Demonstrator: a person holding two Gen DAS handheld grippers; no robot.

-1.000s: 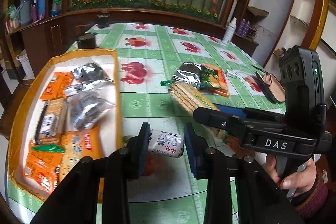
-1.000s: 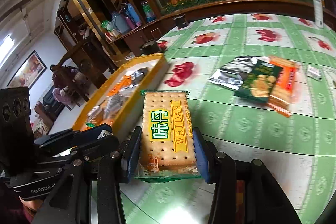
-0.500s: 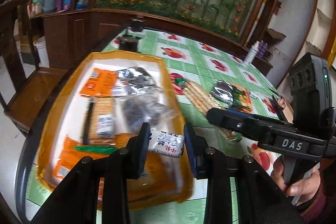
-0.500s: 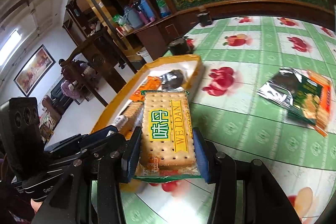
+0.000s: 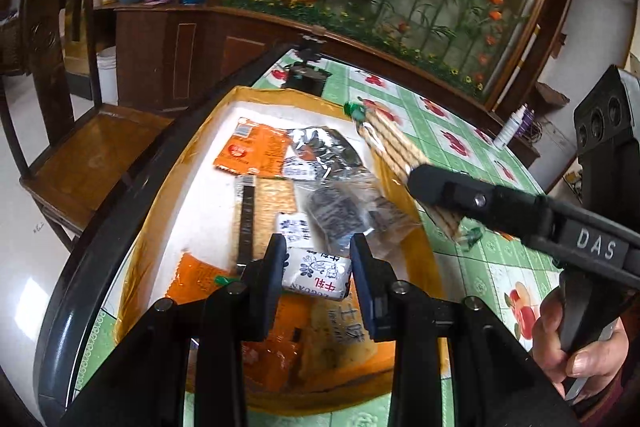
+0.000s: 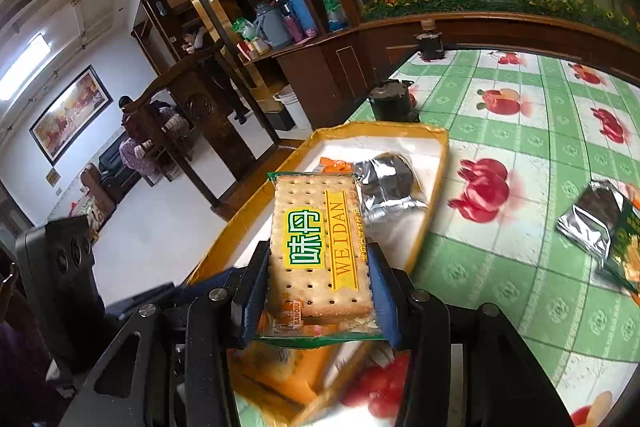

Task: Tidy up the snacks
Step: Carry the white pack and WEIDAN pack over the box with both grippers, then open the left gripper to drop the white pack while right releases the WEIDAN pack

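Note:
My left gripper (image 5: 318, 263) is shut on a small white candy packet (image 5: 316, 273) and holds it above the orange-rimmed tray (image 5: 208, 131), which holds several snack packs. My right gripper (image 6: 318, 269) is shut on a Weidan cracker pack (image 6: 318, 243) and holds it over the tray's right rim (image 6: 436, 183). In the left wrist view the cracker pack (image 5: 394, 149) and the right gripper (image 5: 520, 211) reach in from the right.
Loose foil and green snack packs (image 6: 600, 223) lie on the green tablecloth to the right. A dark jar (image 6: 390, 101) stands behind the tray. The round table's dark edge (image 5: 100, 247) and a wooden chair (image 5: 80, 155) are on the left.
Both grippers have moved left from over the tablecloth to over the tray, each still holding its pack.

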